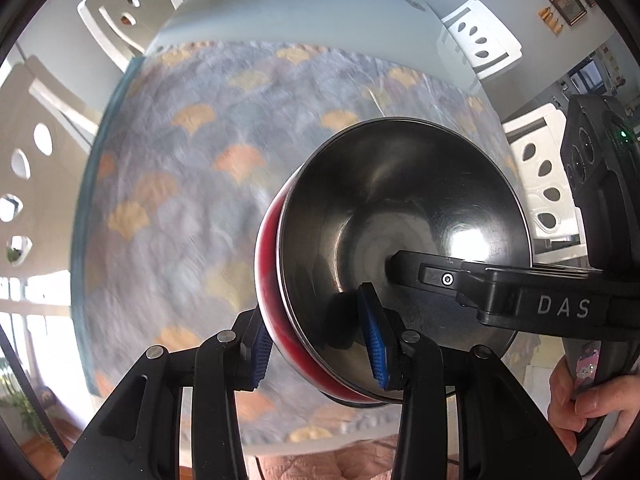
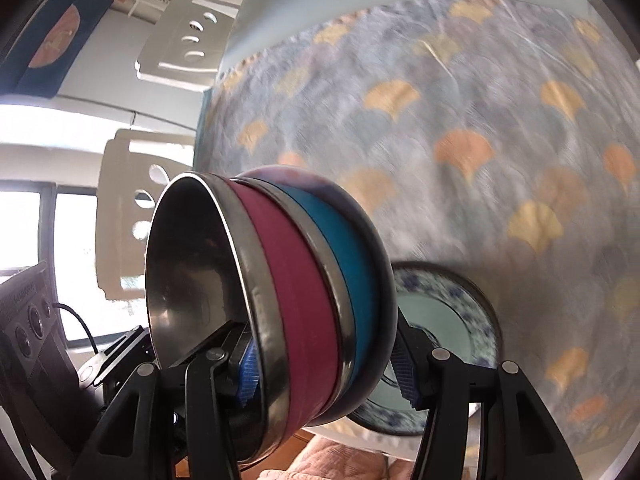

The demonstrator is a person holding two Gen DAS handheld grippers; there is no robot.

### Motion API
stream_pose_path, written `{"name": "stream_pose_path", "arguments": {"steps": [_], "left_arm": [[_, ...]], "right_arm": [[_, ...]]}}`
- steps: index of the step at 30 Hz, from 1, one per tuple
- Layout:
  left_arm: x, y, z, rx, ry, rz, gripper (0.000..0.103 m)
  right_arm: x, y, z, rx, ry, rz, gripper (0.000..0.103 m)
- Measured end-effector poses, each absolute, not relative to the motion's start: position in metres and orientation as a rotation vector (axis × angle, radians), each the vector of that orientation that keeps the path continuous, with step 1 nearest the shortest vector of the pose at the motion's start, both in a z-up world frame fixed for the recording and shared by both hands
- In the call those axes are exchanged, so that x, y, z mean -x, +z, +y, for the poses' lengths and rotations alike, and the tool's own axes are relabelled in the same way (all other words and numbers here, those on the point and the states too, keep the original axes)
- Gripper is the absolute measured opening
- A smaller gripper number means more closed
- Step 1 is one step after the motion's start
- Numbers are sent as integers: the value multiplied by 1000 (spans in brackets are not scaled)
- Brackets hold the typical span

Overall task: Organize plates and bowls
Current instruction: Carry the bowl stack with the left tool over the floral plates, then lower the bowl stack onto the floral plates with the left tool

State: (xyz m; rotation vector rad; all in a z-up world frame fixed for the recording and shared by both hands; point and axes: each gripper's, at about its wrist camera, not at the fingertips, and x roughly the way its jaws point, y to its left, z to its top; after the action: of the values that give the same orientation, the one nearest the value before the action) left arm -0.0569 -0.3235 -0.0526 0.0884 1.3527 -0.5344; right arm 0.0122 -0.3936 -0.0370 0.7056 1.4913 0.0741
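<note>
right hand-held gripper (image 2: 324, 368) clamps nested bowls (image 2: 304, 304) | patterned plate (image 2: 460, 320) behind | tablecloth (image 2: 460, 120)

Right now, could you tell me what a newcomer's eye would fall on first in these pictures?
The stack of nested bowls fills the middle of both views, tipped on its side, steel inside with red and blue bands outside. Both the left gripper and the right gripper clamp it by the rim. Behind lie the fan-patterned tablecloth and, low in the right wrist view, a blue-and-white plate.
</note>
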Motion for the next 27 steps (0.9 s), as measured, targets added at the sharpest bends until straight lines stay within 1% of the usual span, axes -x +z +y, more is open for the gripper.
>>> {"name": "stream_pose_path", "arguments": {"steps": [11,20,27], "left_arm": [[97,-80,-341,-67,-550,1390,36],[104,-106,-344,-91,-540,1436,35],[105,-109,-343,-117,-554,1451,35]], "right_arm": [[36,-52,-414,-679,49,1545,54],[55,-80,-414,-708,38,1593,54],[60,-84,-415,-744,38,1588,54]]}}
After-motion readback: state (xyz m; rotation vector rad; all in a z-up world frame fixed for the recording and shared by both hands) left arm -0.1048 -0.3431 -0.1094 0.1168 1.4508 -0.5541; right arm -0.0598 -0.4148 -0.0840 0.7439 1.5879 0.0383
